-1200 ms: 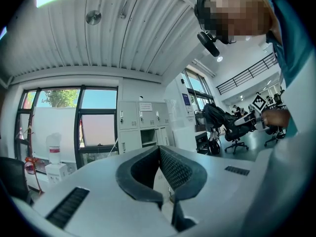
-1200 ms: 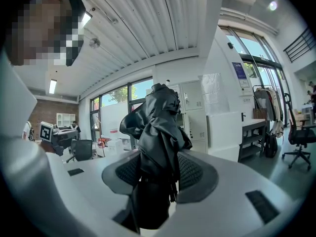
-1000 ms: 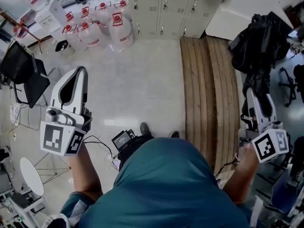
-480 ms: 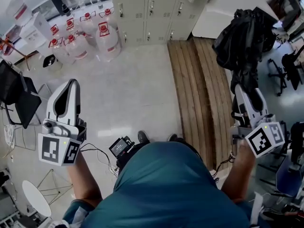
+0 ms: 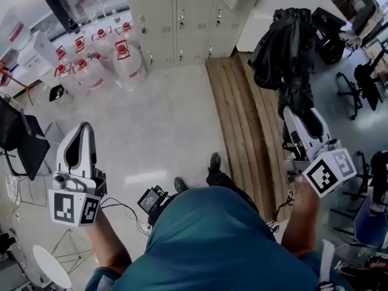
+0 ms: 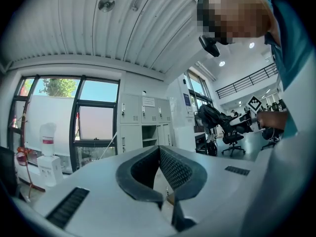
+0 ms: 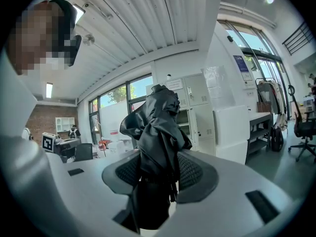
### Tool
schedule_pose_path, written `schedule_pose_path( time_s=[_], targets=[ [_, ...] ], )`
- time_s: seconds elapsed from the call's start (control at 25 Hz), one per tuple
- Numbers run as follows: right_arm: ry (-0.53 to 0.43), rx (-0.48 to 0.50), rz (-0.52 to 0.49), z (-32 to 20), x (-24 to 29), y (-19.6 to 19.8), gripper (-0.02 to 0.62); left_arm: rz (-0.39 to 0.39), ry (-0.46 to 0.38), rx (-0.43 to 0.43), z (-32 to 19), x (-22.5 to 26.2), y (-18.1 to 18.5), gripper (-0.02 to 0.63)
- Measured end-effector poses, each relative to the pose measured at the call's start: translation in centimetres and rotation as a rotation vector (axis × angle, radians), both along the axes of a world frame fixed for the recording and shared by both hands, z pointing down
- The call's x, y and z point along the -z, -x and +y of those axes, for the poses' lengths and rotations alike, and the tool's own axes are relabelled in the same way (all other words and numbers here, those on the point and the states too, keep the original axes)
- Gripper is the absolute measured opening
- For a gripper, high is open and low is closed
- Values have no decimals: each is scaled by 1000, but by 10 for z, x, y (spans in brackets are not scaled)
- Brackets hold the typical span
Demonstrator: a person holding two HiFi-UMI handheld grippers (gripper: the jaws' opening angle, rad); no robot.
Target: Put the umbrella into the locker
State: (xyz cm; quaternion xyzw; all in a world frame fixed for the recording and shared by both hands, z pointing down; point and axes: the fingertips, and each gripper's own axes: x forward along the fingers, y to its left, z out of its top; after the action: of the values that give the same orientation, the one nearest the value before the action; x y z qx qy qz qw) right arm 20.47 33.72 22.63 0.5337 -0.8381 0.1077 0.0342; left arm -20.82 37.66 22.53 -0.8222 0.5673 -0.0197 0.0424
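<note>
Seen from above, a person in a teal shirt (image 5: 218, 241) stands on a pale floor (image 5: 163, 120) and holds 1 gripper in each hand. The right gripper (image 5: 295, 113) is clenched on a folded black umbrella (image 5: 285, 41). Its loose fabric bunches up beyond the jaws. The umbrella is held in the air over the far end of a long band of wooden planks (image 5: 242, 126), well apart from the lockers. In the right gripper view, the umbrella fills the gap between both pads. The left gripper (image 5: 82, 126) is empty, and its jaws meet at the tips. It points across the open floor toward a row of cream lockers (image 5: 176, 23). The left gripper view shows 1 locker compartment (image 6: 149, 132) standing open. Large water bottles with red caps (image 5: 127, 62) stand beside the lockers.
</note>
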Motion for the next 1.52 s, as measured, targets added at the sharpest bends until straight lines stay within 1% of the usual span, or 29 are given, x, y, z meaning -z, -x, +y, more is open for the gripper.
schedule_pose_path(
  time_s=[0.16, 0.32, 0.44, 0.6, 1.12, 1.28, 1.52],
  targets=[
    [4, 38, -21, -26, -16, -16, 201, -13, -5, 33, -9, -5, -21, 18],
    [30, 85, -62, -80, -10, -26, 202, -22, 3, 70, -49, 14, -33, 18],
    [34, 108, -64, -111, -8, -35, 202, -27, 10, 91, -69, 17, -46, 18],
    [23, 127, -41, -145, -3, -44, 202, -31, 17, 114, -89, 17, -60, 18],
    [29, 209, -66, -222, -7, -78, 202, -54, 35, 185, -135, 20, -107, 18],
    [46, 247, -100, -245, -16, -91, 202, -44, 39, 199, -150, 24, -126, 18],
    [45, 280, -109, -278, -23, -113, 202, -52, 40, 208, -177, 21, -163, 18]
  ],
)
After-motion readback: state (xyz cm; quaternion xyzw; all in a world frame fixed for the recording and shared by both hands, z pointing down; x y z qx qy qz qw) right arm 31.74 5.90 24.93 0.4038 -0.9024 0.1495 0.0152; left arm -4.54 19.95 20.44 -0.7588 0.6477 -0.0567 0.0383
